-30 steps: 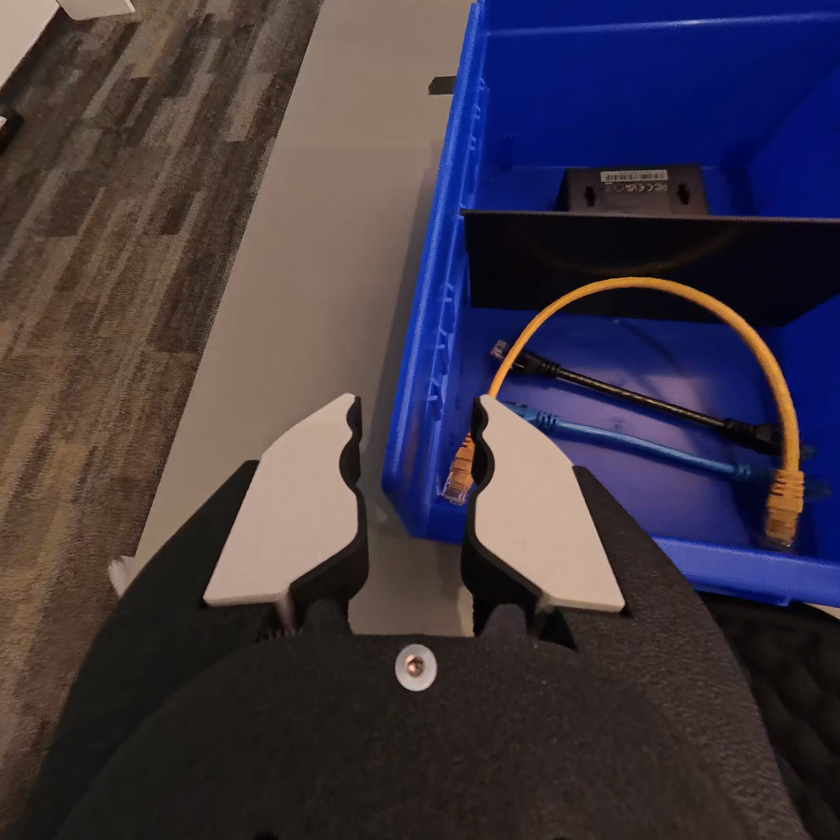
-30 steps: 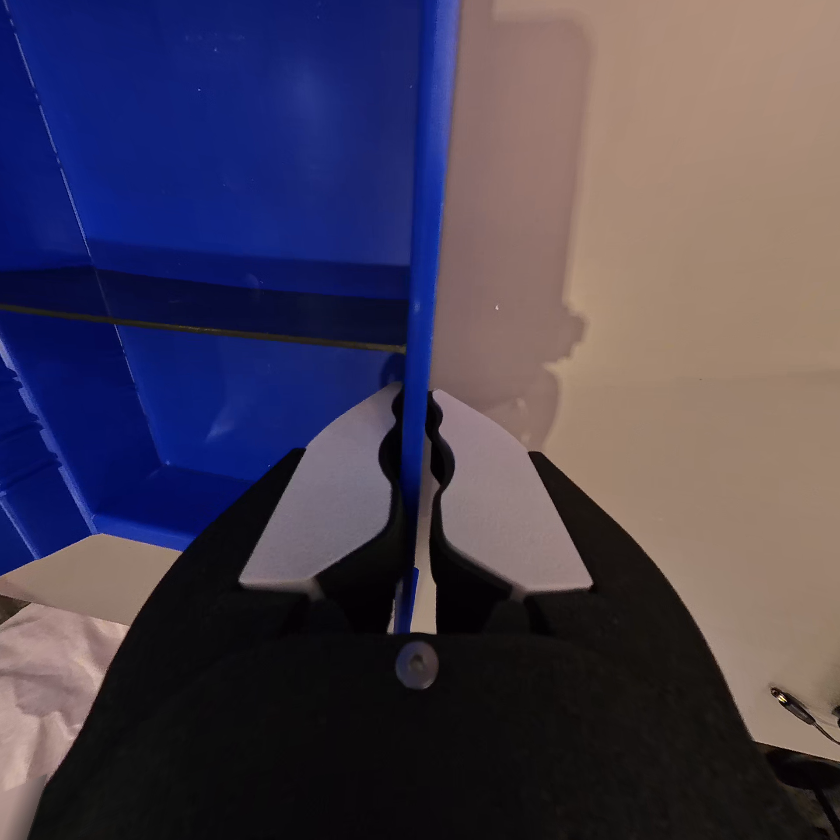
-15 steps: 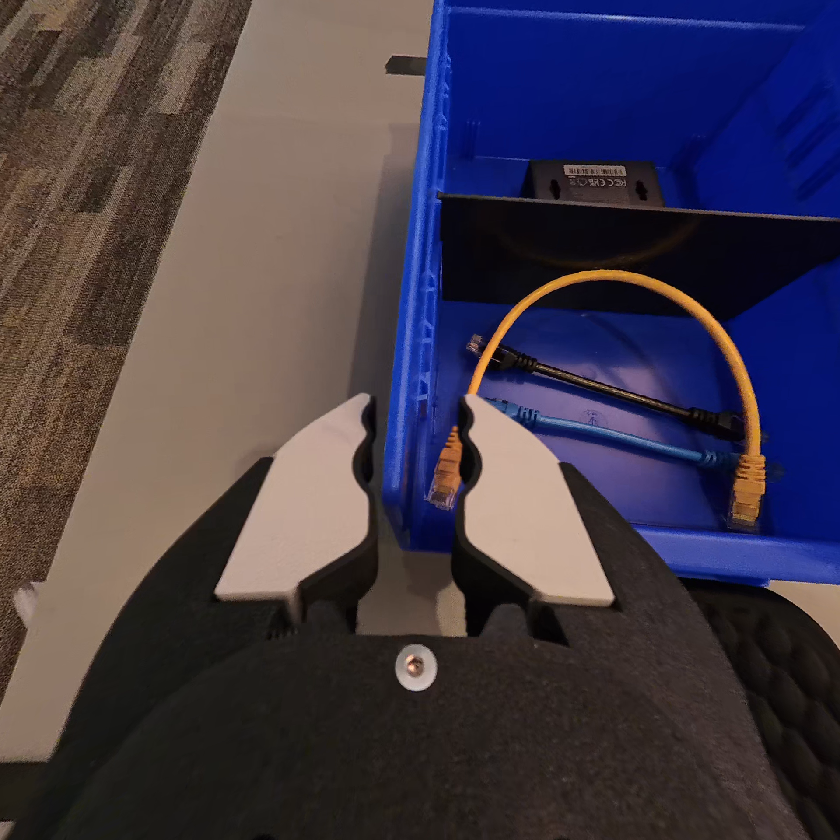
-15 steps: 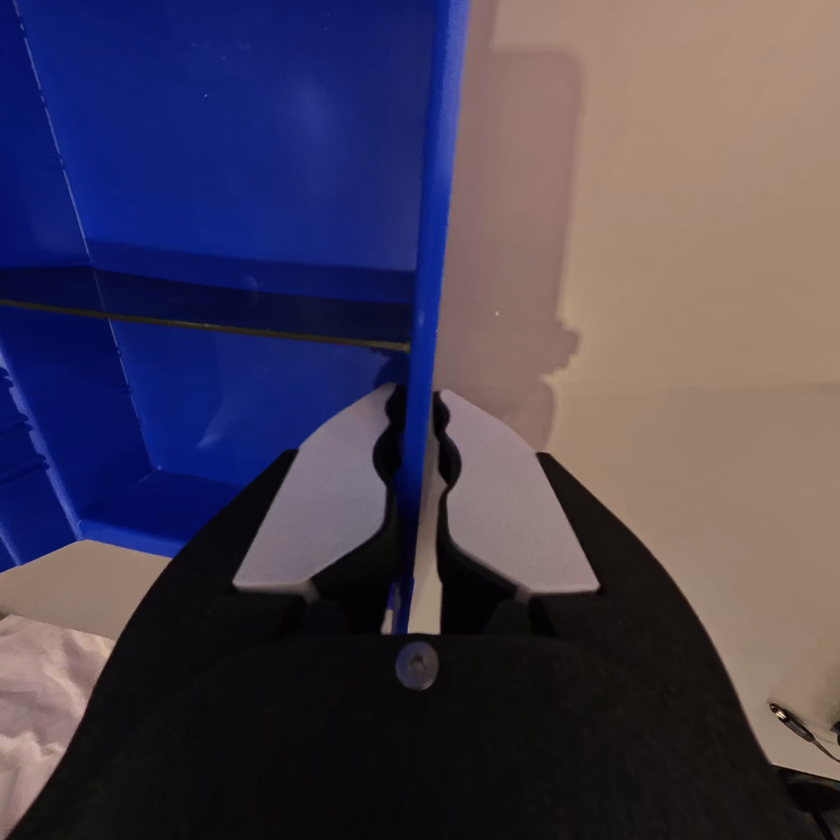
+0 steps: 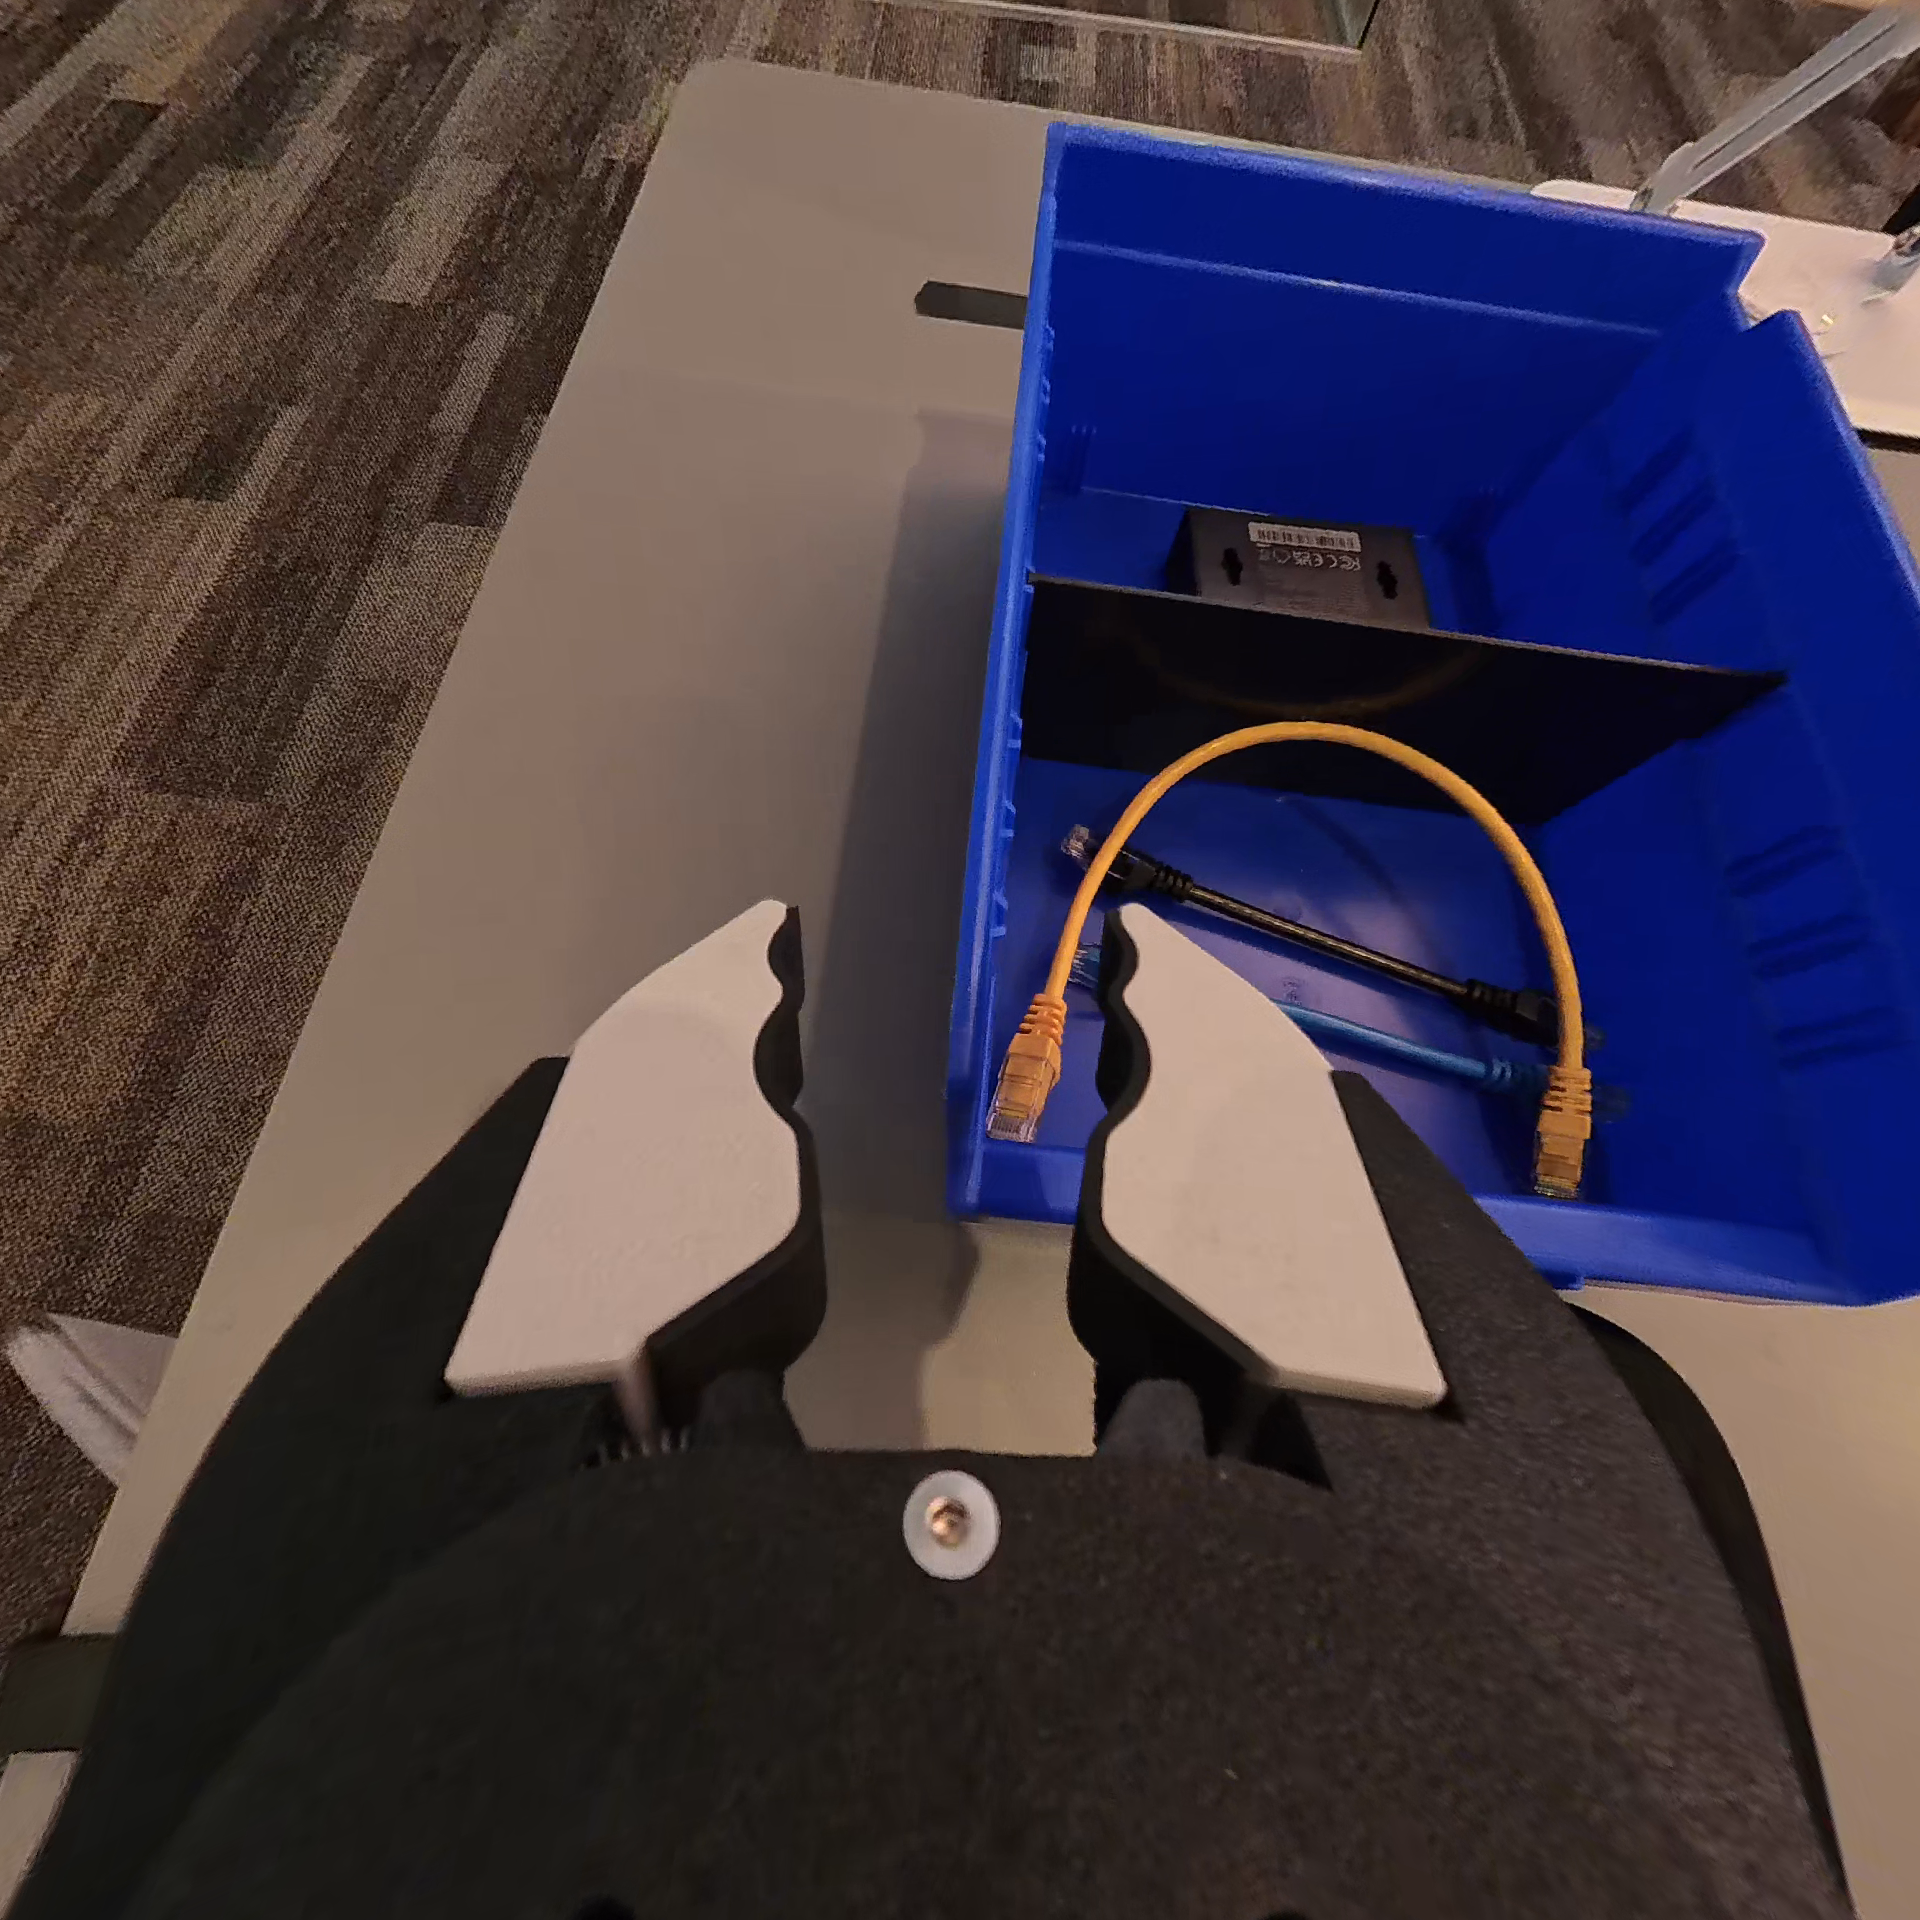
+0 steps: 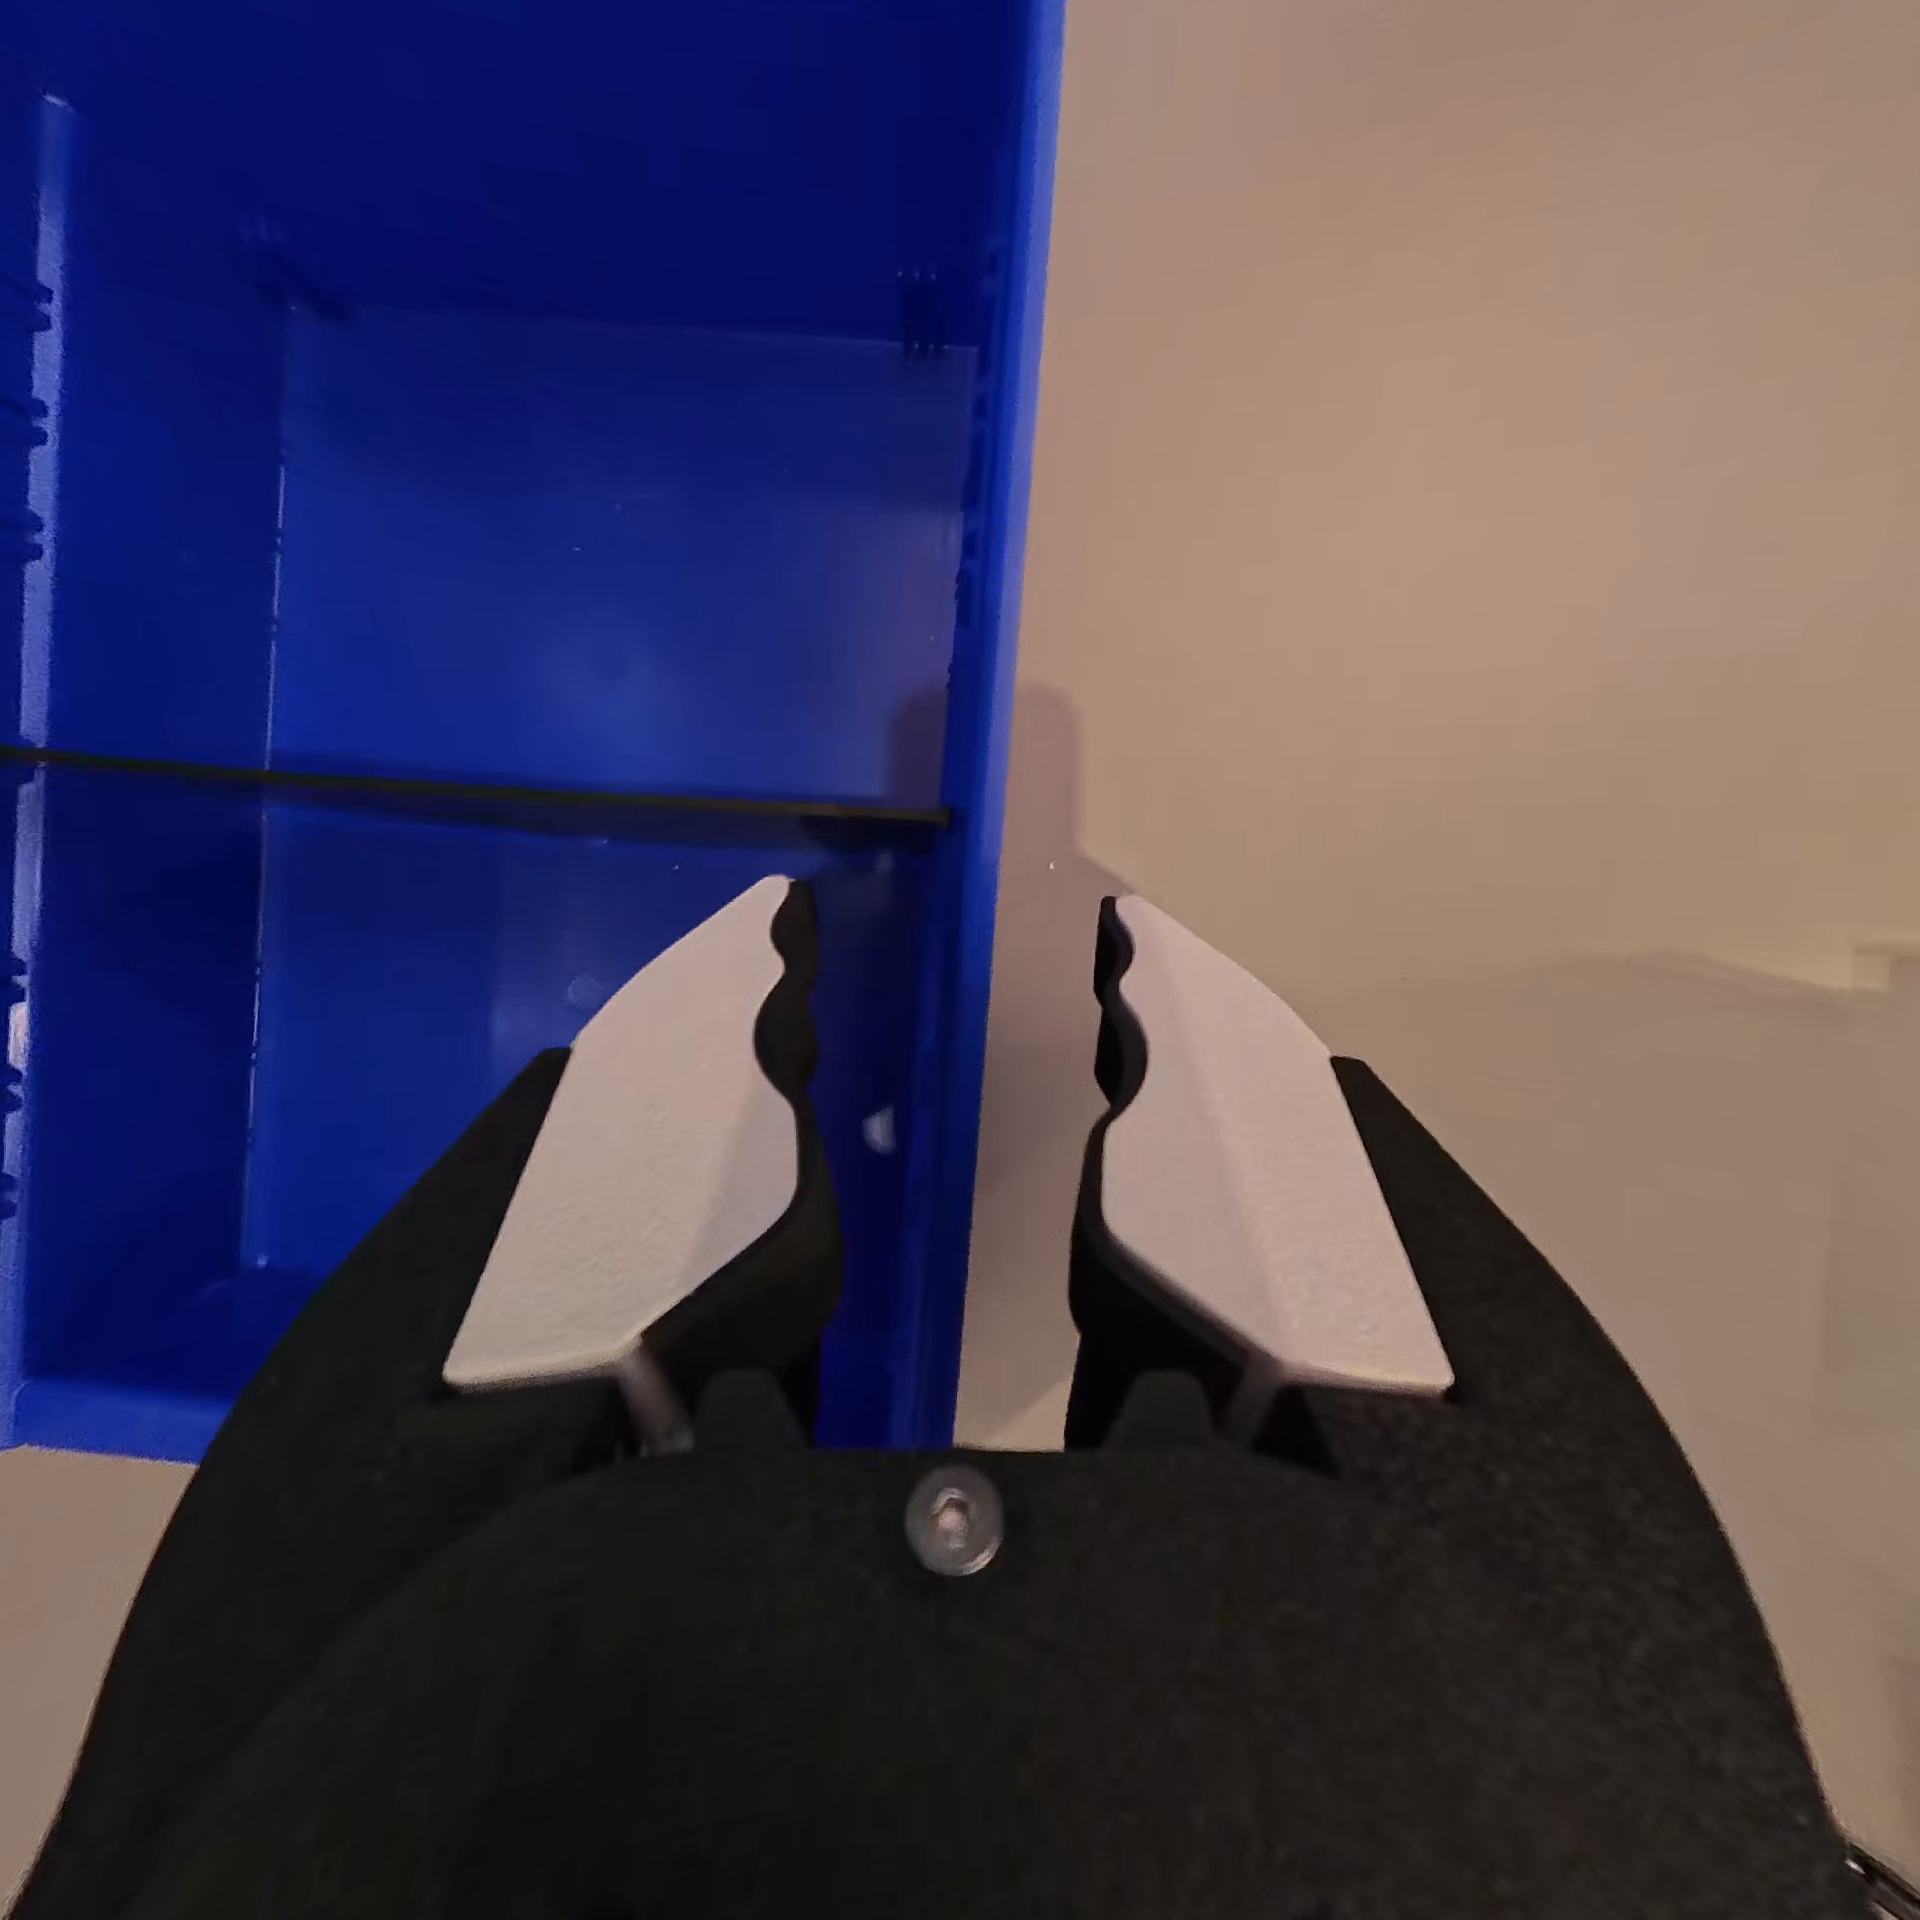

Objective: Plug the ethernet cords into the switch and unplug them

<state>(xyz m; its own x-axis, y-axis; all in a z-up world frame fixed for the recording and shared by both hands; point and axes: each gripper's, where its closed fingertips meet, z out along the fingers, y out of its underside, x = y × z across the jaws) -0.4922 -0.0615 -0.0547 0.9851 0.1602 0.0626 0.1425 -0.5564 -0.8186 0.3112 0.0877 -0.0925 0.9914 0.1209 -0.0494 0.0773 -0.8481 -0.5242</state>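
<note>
A blue bin (image 5: 1351, 197) stands on a grey table (image 5: 675, 623). A black divider (image 5: 1351, 696) splits it. Behind the divider lies a black switch (image 5: 1294, 566). In front lie a yellow cord (image 5: 1309, 738), a black cord (image 5: 1299, 930) and a blue cord (image 5: 1382, 1044). My left gripper (image 5: 951, 914) is open and empty, above the bin's near left corner. My right gripper (image 6: 951, 894) is open and empty; its fingers straddle the bin's right wall (image 6: 997, 520) without touching it.
Patterned carpet (image 5: 208, 520) lies left of the table, whose left edge runs close to my left gripper. A white stand (image 5: 1808, 104) sits beyond the bin at the far right. Beige tabletop (image 6: 1455, 520) spreads right of the bin. There is about 80 centimetres between the tips of the two grippers. My left gripper's tips are some 20 centimetres from the black switch (image 5: 1294, 566).
My right gripper has opened and let go of the bin's right wall. My left gripper has opened wider and pulled back and up from the bin's left wall.
</note>
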